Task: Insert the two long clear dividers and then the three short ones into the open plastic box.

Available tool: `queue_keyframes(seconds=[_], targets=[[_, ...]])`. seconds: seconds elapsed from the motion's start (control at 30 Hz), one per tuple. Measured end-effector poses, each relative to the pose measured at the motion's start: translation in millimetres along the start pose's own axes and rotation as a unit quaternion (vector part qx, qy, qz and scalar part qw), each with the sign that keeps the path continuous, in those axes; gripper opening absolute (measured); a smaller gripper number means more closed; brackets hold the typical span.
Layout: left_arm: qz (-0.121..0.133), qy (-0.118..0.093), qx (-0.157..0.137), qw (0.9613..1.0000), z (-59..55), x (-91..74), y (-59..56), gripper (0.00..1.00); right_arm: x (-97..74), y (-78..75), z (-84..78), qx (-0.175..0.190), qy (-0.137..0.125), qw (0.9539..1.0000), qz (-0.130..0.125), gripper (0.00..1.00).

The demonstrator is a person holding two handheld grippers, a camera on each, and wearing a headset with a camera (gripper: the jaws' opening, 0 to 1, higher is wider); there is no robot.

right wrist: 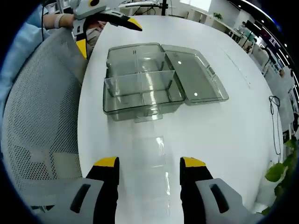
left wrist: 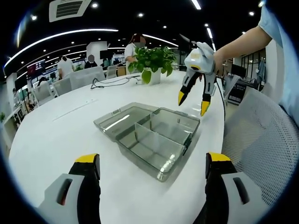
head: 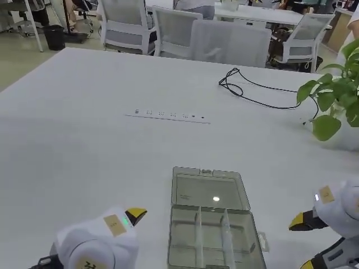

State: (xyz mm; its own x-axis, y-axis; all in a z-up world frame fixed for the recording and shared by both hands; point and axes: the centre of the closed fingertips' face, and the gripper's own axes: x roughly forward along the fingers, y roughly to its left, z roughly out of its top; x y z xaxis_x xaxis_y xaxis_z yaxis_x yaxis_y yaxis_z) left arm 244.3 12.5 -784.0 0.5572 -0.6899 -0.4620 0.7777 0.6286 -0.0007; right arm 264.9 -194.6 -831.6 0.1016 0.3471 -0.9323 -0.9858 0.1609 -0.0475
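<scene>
On a white table [head: 84,145], one open plastic box [head: 241,224] holds two long dividers [head: 199,232]; left gripper [right wrist: 110,36] at 9 o'clock, right gripper [left wrist: 192,103] at 3, both wide open, empty.

One box [head: 175,232] — two long dividers [head: 198,238], perhaps three short dividers [right wrist: 160,145].

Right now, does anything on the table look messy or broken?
Nothing really stands out. The plastic box sits open, clear dividers upright inside; a black cable just lies loosely looped beyond it.
</scene>
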Motion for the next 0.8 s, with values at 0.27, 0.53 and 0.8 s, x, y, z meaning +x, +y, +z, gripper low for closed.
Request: queue_keyframes(seconds=[0.27, 0.53, 0.8], targets=[[0.002, 0.001, 0.001, 1.0000, -0.2, 0.6, -0.1, 0.95, 13.5, -0.2, -1.6, -0.019, 0.019, 0.9996, 0.012, 0.43], [0.007, -0.001, 0.000, 1.0000, 0.1, -0.1, 2.5, 0.95, 18.6, 2.5, -4.3, -0.036, 0.035, 0.9986, 0.017, 0.37], [0.004, -0.002, -0.001, 1.0000, 0.2, 0.4, 0.9, 0.95, 21.8, 2.6, -3.9, -0.036, 0.037, 0.9984, 0.024, 0.36]])
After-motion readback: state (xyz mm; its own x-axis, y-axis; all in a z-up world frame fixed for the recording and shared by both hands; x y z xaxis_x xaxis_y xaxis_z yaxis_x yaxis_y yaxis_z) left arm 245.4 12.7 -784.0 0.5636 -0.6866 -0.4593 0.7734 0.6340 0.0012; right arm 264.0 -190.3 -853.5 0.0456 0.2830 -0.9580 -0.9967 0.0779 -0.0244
